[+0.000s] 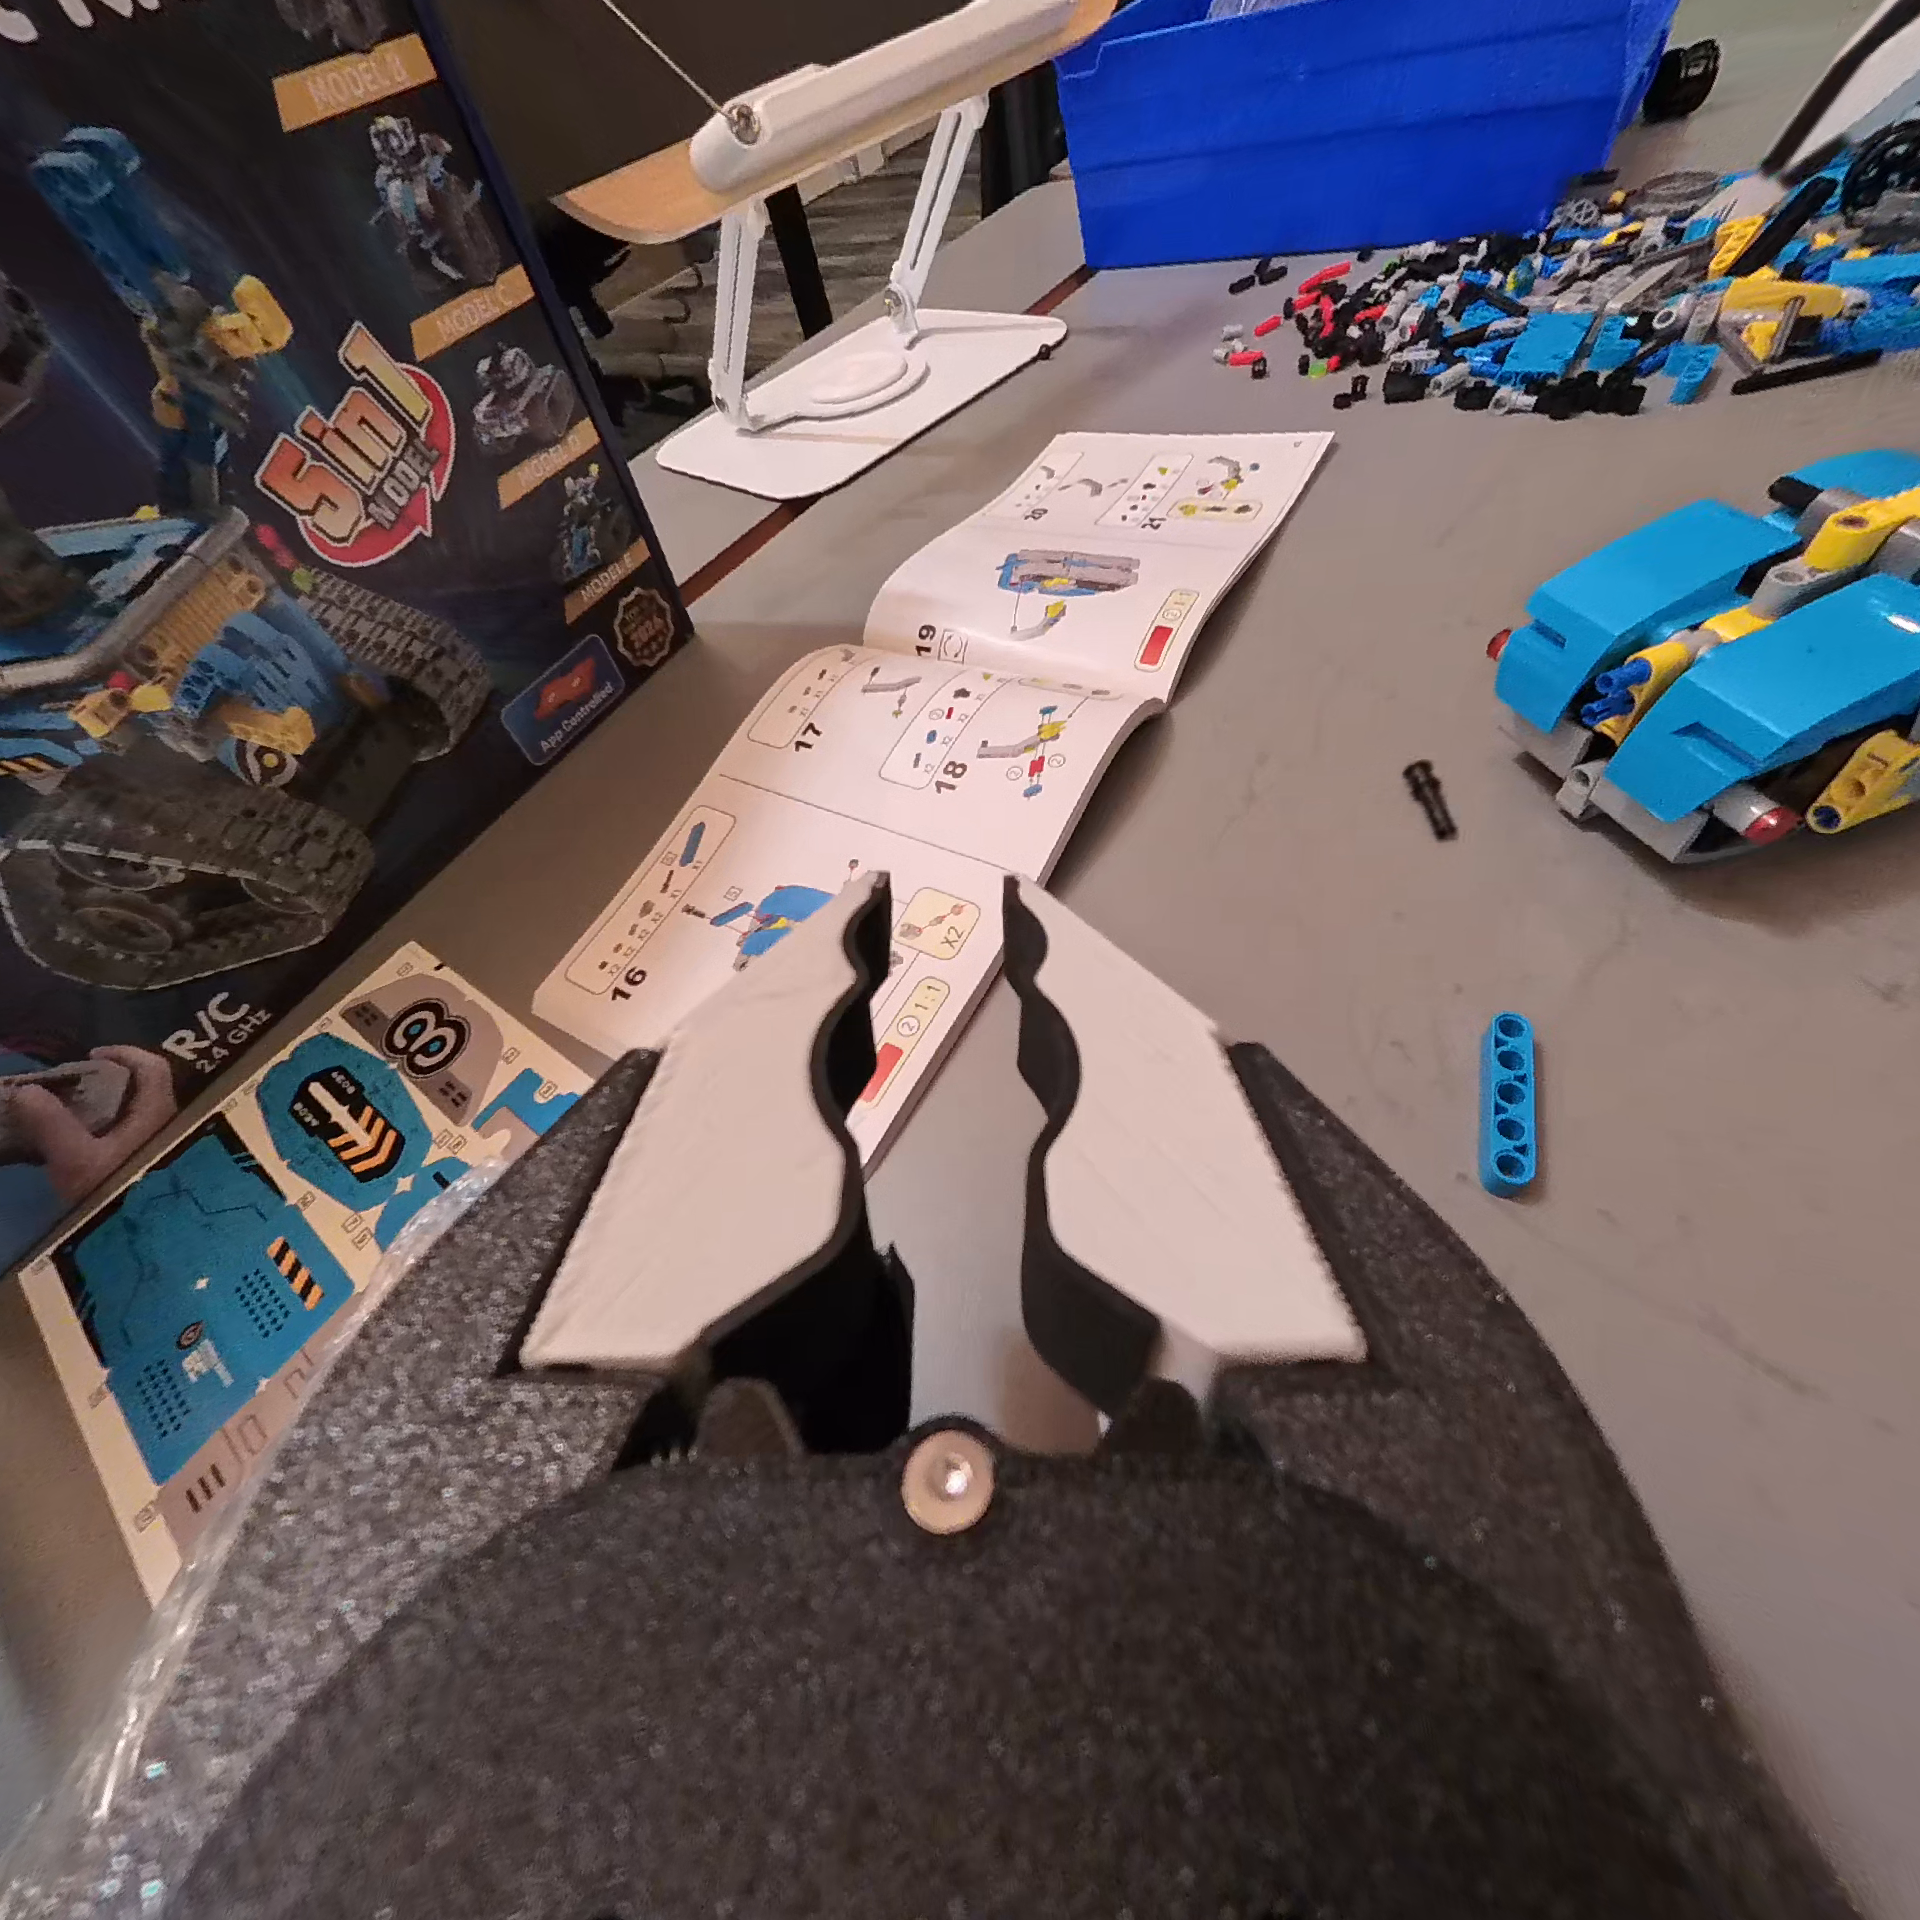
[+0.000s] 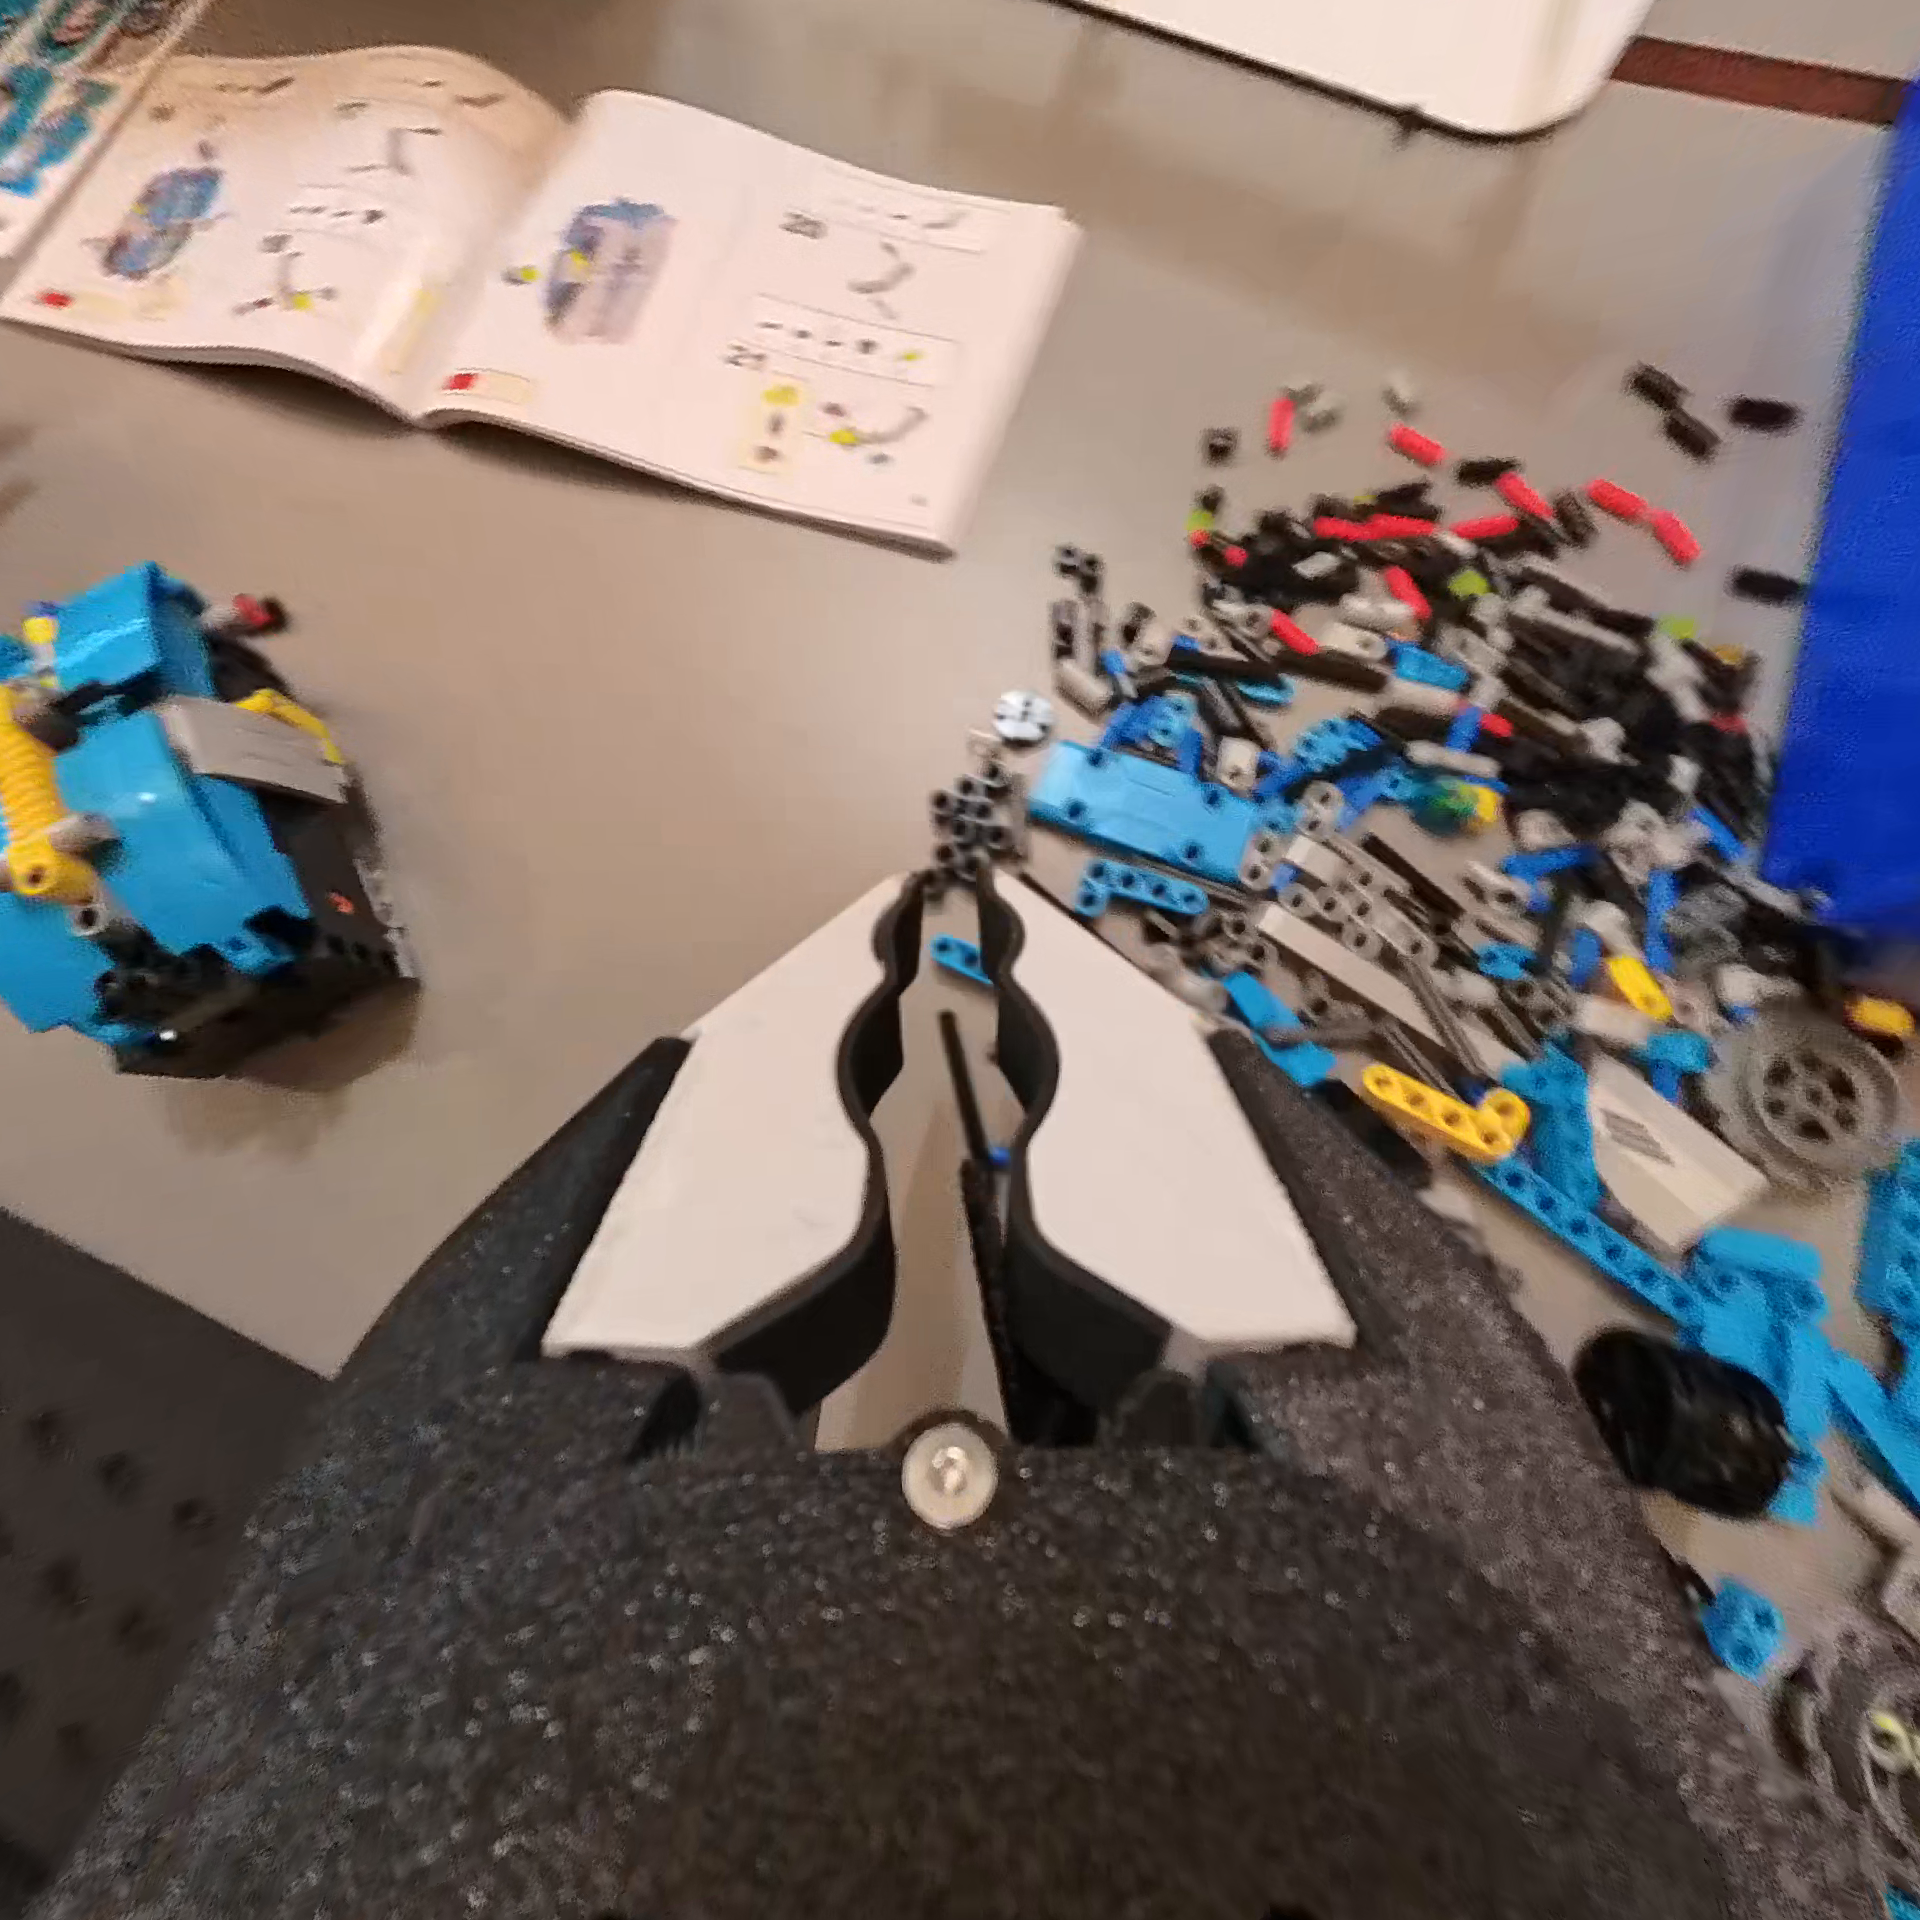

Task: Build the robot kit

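Observation:
My left gripper (image 1: 945, 883) is open and empty. It hovers over the near corner of an open instruction booklet (image 1: 935, 717). A loose blue holed beam (image 1: 1509, 1103) and a black pin (image 1: 1430, 798) lie to its right, and a part-built blue and yellow brick vehicle (image 1: 1704, 665) stands beyond them. My right gripper (image 2: 951, 883) is nearly closed, and a small dark grey holed piece (image 2: 975, 826) sits between its tips. It is at the near-left edge of a pile of loose bricks (image 2: 1455, 748). The vehicle (image 2: 156, 831) lies to its left and the booklet (image 2: 582, 270) farther back.
A toy box (image 1: 260, 499) stands at the left with a sticker sheet (image 1: 239, 1247) in front of it. A white stand (image 1: 862, 384) and a blue bin (image 1: 1340, 125) are at the back. The bin (image 2: 1860, 623) borders the pile on the right. Wheels (image 2: 1813, 1091) lie in the pile. About 35 cm separates my left fingertips from my right.

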A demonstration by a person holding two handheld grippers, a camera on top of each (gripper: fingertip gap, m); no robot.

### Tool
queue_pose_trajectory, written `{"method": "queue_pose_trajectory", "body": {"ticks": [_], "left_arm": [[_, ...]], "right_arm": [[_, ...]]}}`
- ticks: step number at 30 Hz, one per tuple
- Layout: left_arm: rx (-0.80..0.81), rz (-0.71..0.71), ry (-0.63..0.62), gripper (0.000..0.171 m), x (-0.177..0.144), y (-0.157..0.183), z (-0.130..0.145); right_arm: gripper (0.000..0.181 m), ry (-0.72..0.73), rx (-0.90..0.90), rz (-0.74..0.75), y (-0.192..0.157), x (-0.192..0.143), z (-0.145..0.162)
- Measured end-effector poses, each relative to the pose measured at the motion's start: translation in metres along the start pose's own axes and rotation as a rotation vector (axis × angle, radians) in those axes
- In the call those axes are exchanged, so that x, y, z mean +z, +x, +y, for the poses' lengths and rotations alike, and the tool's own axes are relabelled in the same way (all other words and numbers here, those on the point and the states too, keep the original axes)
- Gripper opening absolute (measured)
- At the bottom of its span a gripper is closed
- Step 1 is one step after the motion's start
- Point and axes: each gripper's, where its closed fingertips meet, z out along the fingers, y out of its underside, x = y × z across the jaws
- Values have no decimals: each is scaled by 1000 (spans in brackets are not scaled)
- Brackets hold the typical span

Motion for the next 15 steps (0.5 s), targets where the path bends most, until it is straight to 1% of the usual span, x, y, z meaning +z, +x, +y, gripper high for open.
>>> {"method": "queue_pose_trajectory", "body": {"ticks": [4,8,11,15], "left_arm": [[11,-3,-5,21,1,1,1],[19,-3,-7,21,1,2,1],[29,-2,-14,21,2,3,2],[42,-3,-15,21,2,4,2]], "right_arm": [[10,36,74,81,27,-3,8],[10,41,135,170,55,11,12],[10,79,209,129,61,28,0],[9,49,176,144,69,54,-9]]}}
